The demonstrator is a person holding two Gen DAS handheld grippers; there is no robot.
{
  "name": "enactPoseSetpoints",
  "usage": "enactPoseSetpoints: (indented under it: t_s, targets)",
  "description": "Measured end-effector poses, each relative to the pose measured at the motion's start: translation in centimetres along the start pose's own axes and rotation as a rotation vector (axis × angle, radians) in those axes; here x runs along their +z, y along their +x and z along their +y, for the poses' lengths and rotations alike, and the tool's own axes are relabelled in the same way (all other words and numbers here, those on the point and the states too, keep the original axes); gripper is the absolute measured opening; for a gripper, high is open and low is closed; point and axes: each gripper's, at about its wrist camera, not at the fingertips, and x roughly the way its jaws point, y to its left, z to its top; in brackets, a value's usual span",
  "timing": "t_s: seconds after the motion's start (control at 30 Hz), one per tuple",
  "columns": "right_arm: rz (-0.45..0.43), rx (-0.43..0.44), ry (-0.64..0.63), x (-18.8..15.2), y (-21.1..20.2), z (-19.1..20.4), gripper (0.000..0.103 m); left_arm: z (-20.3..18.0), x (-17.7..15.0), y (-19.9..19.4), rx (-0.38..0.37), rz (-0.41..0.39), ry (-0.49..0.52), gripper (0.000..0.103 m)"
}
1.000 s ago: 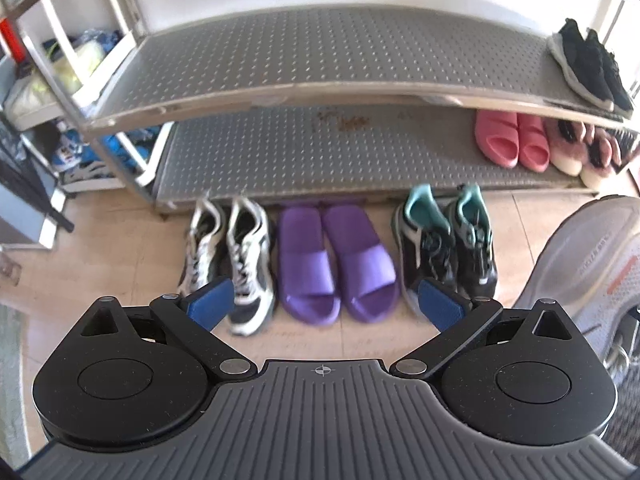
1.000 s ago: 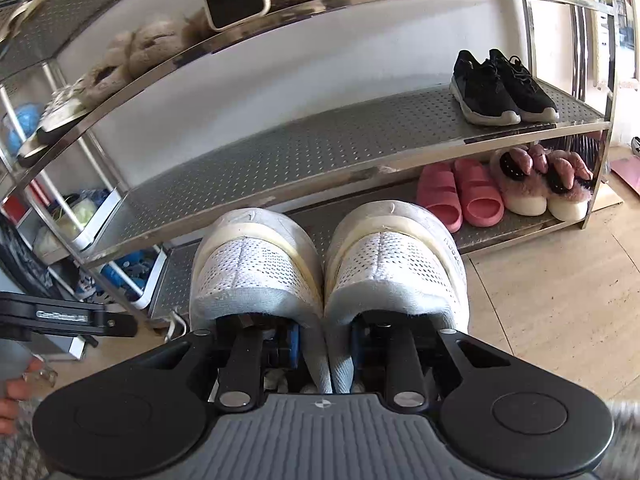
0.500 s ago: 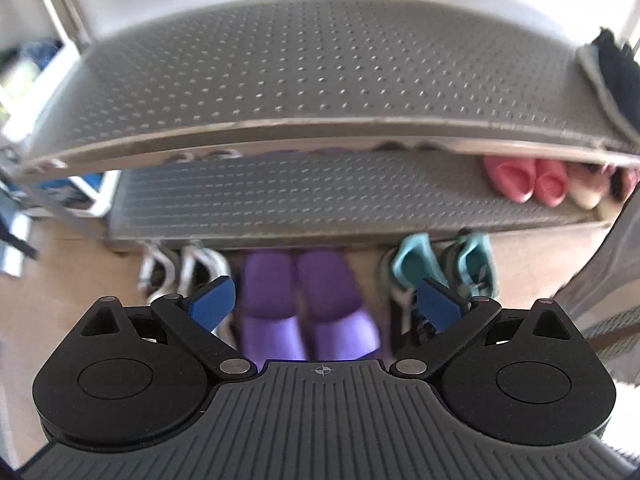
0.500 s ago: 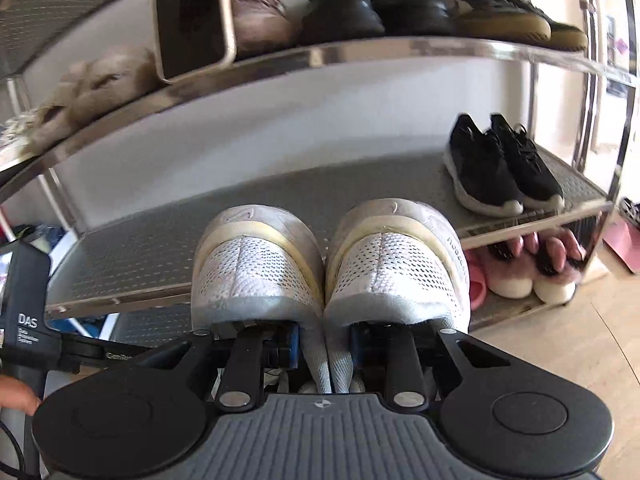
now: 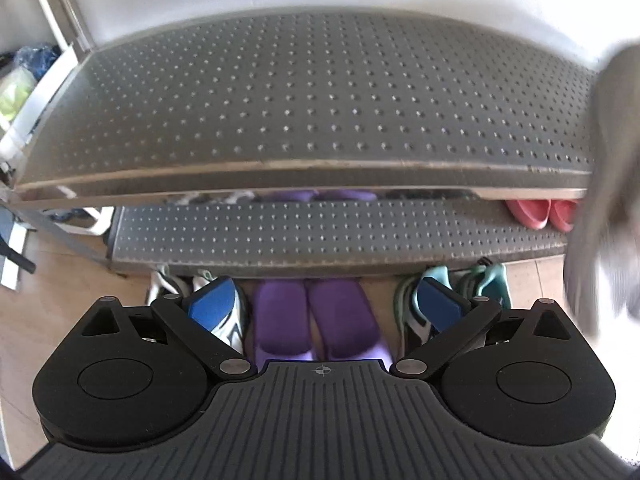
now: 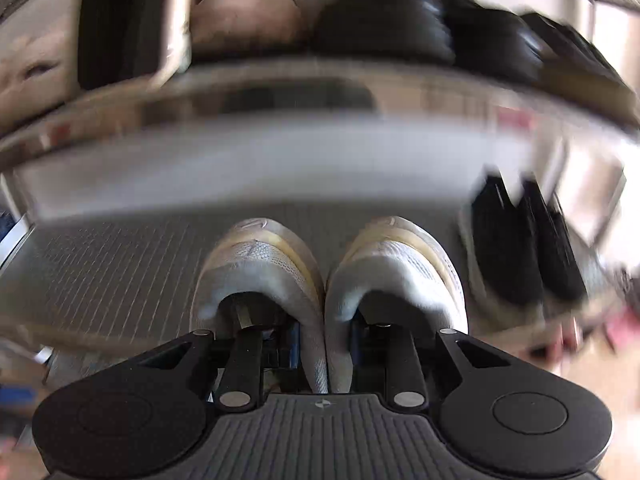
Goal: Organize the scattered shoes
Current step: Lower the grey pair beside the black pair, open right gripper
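The shoe rack's shelves [image 5: 320,100] are matt grey metal, dimpled all over, with a polished, mirror-like front edge [image 6: 280,100]. The grey sneakers [image 6: 328,272] in the lower middle are woven mesh cloth. The purple slides [image 5: 316,320] look like smooth matt foam. The left hand-held gripper [image 5: 324,300] is matt black plastic with a ribbed base and blue pads [image 5: 210,306]. The floor [image 5: 60,280] looks like pale wood.

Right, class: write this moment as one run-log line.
phase: shelving | right gripper: shut on grey sneakers, over middle shelf | left gripper: open, empty | floor: purple slippers
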Motion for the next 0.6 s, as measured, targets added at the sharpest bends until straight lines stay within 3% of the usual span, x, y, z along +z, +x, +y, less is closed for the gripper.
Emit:
enactPoseSetpoints:
  t_s: [0.03,0.1,0.17,0.23,0.4,0.5,0.6]
  targets:
    - [-0.009,-0.001,-0.01,0.7,2.3,-0.3,0.054,0.2,0.2,0.0,0.0,0.002,0.003,0.1]
    - [-0.044,-0.086,0.016,0.7,4.4,-1.1,0.073,0.3,0.4,0.1,-0.002,0.005,0.011,0.1]
    - [-0.079,-0.124,0.089,0.5,4.3,-2.2,0.077,0.3,0.5,0.0,-0.008,0.006,0.02,0.1]
    - [-0.109,-0.11,0.174,0.1,3.0,-3.2,0.082,0.1,0.4,0.0,-0.018,0.004,0.029,0.1]
    - [-0.139,-0.149,0.231,-1.9,-2.4,-4.2,0.088,-1.0,-0.5,0.5,-0.035,0.012,0.051,0.1]
    - [-0.182,-0.076,0.282,-4.7,-4.9,-5.2,0.09,-1.9,-1.4,0.4,-0.038,0.022,0.068,0.1]
    - [-0.119,0.005,0.236,-6.4,-3.9,-5.6,0.083,-2.8,-2.3,0.3,-0.04,0.027,0.095,0.1]
